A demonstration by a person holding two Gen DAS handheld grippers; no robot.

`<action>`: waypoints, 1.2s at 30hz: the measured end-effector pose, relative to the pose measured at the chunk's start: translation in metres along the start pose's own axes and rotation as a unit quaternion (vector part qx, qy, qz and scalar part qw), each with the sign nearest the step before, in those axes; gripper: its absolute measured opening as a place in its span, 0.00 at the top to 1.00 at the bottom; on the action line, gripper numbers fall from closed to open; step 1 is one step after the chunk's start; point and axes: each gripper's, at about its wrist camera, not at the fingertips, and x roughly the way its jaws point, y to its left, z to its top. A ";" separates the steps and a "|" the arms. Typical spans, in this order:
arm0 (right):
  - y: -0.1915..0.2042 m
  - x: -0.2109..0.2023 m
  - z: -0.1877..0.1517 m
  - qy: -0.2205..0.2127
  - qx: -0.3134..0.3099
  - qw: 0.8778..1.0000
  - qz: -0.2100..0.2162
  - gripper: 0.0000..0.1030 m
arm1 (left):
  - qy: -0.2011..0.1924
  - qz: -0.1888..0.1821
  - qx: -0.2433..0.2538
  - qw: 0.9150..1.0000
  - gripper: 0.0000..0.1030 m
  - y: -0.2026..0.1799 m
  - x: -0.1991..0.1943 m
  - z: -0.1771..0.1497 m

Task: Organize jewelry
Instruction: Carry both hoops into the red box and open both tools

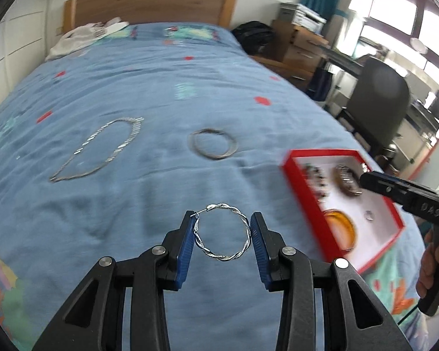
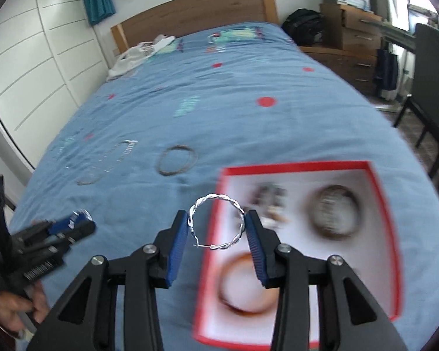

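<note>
While each gripper pinches a twisted silver hoop earring across its width, keep pressure light; thin wire bends. Your left gripper [image 1: 222, 234] holds the left hoop [image 1: 222, 232] between ribbed blue pads, blue bedspread [image 1: 131, 87] beyond the fingertips. Your right gripper [image 2: 216, 228] holds the right hoop [image 2: 216, 222], fingertips over the red tray [image 2: 383, 204], white-lined. Lower both hoops onto bare lining, beside the amber bangle [image 2: 248, 286].
</note>
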 end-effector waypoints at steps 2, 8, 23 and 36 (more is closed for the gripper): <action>-0.018 -0.007 -0.005 0.004 -0.001 1.000 -0.014 0.63 | 0.001 -0.015 0.013 1.000 0.64 -0.020 0.003 0.003; -0.062 -0.011 -0.022 0.030 -0.009 0.999 -0.033 0.63 | 0.011 -0.060 0.047 0.997 0.64 -0.079 0.018 0.011; -0.106 0.011 -0.047 0.068 -0.043 0.997 -0.010 0.63 | 0.060 -0.078 0.102 0.990 0.64 -0.153 0.086 0.013; -0.106 0.026 -0.046 0.077 -0.074 0.994 -0.007 0.62 | 0.107 -0.086 0.136 0.981 0.64 -0.170 0.132 0.021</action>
